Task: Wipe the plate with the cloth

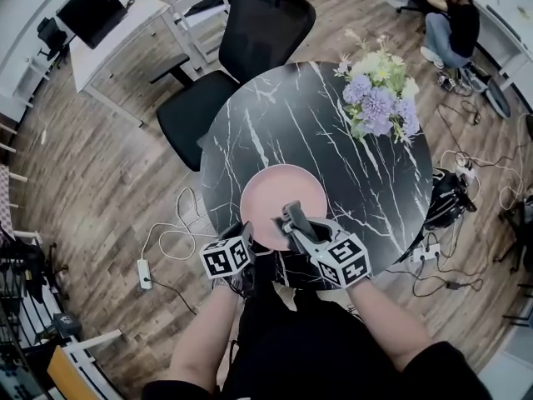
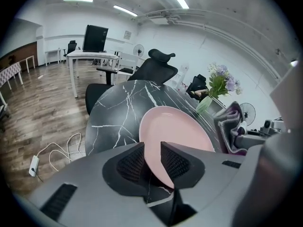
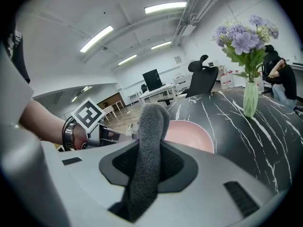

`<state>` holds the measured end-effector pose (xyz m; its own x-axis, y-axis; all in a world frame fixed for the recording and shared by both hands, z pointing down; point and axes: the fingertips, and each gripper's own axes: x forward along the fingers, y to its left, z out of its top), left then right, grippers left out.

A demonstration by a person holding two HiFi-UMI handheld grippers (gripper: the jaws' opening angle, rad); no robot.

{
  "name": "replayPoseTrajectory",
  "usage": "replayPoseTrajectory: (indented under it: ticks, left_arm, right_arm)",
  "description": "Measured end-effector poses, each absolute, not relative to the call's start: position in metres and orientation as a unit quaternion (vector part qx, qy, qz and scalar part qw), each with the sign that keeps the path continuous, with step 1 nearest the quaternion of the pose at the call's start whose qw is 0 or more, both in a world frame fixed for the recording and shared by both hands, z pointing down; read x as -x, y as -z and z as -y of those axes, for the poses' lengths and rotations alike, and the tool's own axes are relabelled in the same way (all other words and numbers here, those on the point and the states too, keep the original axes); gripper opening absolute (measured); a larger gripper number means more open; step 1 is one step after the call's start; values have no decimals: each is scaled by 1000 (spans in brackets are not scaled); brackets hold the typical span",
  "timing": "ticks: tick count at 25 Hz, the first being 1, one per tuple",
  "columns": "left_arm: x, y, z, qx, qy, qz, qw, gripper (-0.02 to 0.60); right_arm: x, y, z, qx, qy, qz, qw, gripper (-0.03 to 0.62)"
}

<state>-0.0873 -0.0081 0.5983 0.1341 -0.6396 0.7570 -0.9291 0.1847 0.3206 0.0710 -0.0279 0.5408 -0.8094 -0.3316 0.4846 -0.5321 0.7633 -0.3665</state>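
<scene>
Pink plate near the lower edge of a round black table, with a gripper at each side.

The plate (image 1: 283, 192) is seen lying flat in the lower middle of the head view, its lower rim close to the edge of the table (image 1: 275, 123). Bare marble is left above it, up to the flowers (image 1: 379, 98) at upper right and the chair (image 1: 250, 48) at the top. The jaws of the left gripper (image 1: 247, 228) are held apart, with the plate rim between them but not pressed. The right gripper (image 1: 291, 215) is closed on the grey cloth (image 3: 149, 141), whose long fold is stood upright out of the jaws.
</scene>
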Motion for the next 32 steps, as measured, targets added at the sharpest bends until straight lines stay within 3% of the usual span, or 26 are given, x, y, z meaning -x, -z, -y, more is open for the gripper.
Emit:
replayPoseTrajectory:
  ticks: [13, 21, 32]
  left_arm:
    - [97, -628, 35, -644, -184, 574, 471, 121]
    - [96, -641, 47, -660, -192, 529, 498, 63]
    - [94, -648, 54, -641, -144, 521, 545, 31]
  right_arm:
    - [-36, -569, 28, -253, -276, 892, 254, 107]
    - [-4, -594, 28, -256, -298, 867, 306, 107]
    - [16, -622, 30, -272, -335, 831, 352, 107]
